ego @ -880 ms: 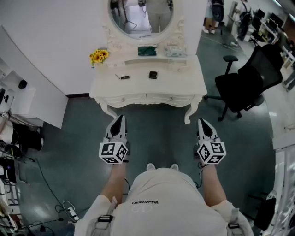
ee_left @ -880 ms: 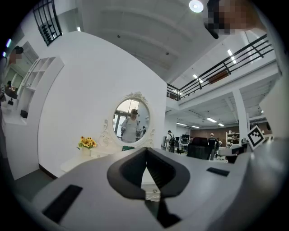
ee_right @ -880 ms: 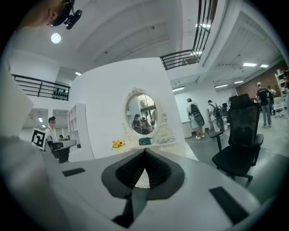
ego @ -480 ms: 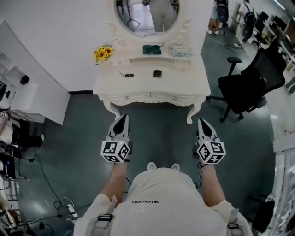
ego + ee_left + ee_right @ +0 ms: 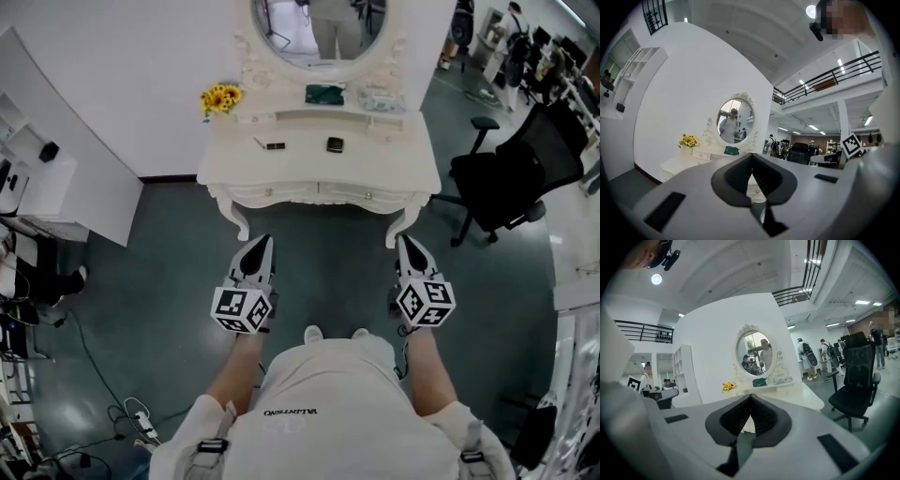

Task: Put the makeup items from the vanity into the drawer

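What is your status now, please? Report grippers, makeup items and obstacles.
Left gripper and right gripper shut, empty. Makeup items on vanity, drawer closed. Office chair right of vanity.

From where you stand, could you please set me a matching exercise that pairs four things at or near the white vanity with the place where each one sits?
Things:
1. yellow sunflower bouquet
2. black swivel office chair
3. small black square case
4. teal box

Places:
A. on the floor, right of the white carved vanity
B. on the raised shelf under the oval mirror
C. at the vanity's left rear corner
D. on the vanity's main top, right of the thin dark stick

Pairs: 1-C, 2-A, 3-D, 4-B.
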Demonstrator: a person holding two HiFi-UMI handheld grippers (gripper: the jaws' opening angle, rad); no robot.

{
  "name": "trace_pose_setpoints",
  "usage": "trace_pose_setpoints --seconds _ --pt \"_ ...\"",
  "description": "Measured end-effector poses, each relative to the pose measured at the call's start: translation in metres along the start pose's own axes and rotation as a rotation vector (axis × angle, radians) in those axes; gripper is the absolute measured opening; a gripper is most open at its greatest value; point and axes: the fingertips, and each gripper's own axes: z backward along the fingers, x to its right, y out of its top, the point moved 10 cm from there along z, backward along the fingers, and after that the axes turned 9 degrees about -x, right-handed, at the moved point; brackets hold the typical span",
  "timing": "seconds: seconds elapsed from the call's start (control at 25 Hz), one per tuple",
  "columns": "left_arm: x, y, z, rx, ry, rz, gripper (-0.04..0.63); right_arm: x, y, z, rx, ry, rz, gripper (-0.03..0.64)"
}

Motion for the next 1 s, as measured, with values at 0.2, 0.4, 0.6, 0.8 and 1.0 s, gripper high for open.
trace_pose_setpoints --seconds 0.2,0.4,0.6,0.8,1.0 --pt "-0.013 -0.007 -0.001 -0.016 -0.038 0.017 0.0 -0.021 0.001 -0.017 -0.016 -0.001 0.004 0.011" --pt "-0.019 -0.016 -0.007 -0.043 -0.052 0.013 0.0 -0.026 -0.001 -0.031 -0.039 0.001 0.011 0.011" --pt "-0.016 -0.008 -0.024 -0.043 -0.073 0.008 0.0 -0.022 0.008 -0.048 -0.045 0.009 0.027 0.011" --pt "-0.016 0.006 -0.044 -0.031 -0.086 -0.015 0.0 -0.018 0.009 -0.074 -0.047 0.038 -0.012 0.011" --pt "-0.023 0.011 -0.073 -0.048 -0.059 -0.062 0.0 -0.009 0.021 -0.108 -0.032 0.071 -0.026 0.011"
